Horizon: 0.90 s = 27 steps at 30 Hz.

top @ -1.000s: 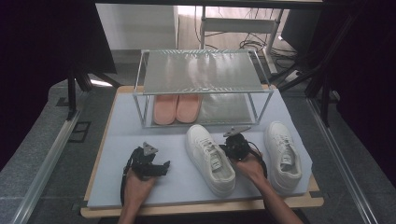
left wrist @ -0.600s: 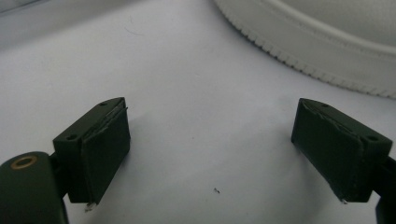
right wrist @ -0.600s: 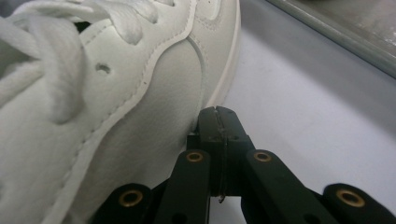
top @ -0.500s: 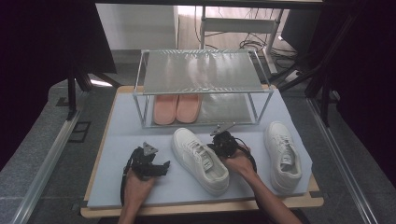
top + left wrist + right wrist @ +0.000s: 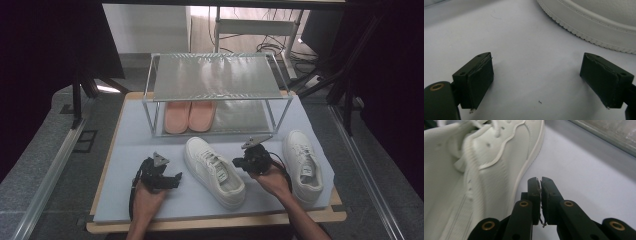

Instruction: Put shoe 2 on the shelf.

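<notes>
White sneaker, near one (image 5: 214, 171): lies on the blue-grey mat (image 5: 125, 145), toe toward the shoe rack (image 5: 217, 90), heel toward the person, turned a little askew
What changed: compared with one second ago, this sneaker has slid to the left across the mat, away from its partner; the right gripper (image 5: 239, 162) went along with it at its side
Second white sneaker (image 5: 302, 164): has kept its place at the right side of the mat, so the gap between the pair is now wider
Right fingers: nearly together, with only a thin slit between the pads in the right gripper view (image 5: 540, 184), and nothing is between them; the jaws have just been opening a little
Sneaker relative to right fingers: in the right gripper view its sole edge (image 5: 529, 162) passes just beside the tips, on their left; I cannot tell if it touches them
Left fingers: the left gripper (image 5: 176, 181) is wide apart and empty, one pad (image 5: 477, 80) rests low over the mat
Sneaker relative to left fingers: its ribbed sole (image 5: 584, 30) lies beyond the tips, apart from them
Meaning, as I judge: the sneaker was pushed, not carried; a real hold on it is not yet taken
Rack: pink slippers (image 5: 190, 116) are on the lower shelf, with free space beside them
</notes>
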Each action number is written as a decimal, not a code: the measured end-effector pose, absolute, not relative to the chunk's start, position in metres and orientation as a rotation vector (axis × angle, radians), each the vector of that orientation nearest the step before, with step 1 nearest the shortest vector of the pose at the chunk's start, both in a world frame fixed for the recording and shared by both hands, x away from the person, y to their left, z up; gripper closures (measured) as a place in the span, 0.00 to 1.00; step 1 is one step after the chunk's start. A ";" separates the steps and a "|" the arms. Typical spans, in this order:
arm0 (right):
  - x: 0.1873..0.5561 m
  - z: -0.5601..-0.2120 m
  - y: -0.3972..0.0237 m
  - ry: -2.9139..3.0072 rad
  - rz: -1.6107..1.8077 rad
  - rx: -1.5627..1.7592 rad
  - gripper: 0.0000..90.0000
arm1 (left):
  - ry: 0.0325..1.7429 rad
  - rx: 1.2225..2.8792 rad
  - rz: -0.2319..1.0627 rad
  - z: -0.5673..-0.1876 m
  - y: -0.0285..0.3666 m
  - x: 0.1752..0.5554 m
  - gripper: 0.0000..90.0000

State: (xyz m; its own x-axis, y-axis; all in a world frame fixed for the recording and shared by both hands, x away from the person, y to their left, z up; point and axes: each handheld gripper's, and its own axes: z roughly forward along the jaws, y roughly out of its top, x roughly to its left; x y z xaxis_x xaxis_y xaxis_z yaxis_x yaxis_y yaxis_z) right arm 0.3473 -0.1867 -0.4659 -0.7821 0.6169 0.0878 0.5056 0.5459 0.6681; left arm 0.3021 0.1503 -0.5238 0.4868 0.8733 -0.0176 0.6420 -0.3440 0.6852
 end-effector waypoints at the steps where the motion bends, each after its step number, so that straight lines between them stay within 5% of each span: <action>1: 0.344 -0.463 -0.188 2.623 1.057 0.958 0.94 | 1.244 2.100 0.472 -0.524 0.150 0.302 0.13; 27: 0.305 -0.431 -0.188 2.730 0.968 0.915 0.75 | 1.250 2.092 0.469 -0.524 0.150 0.302 0.13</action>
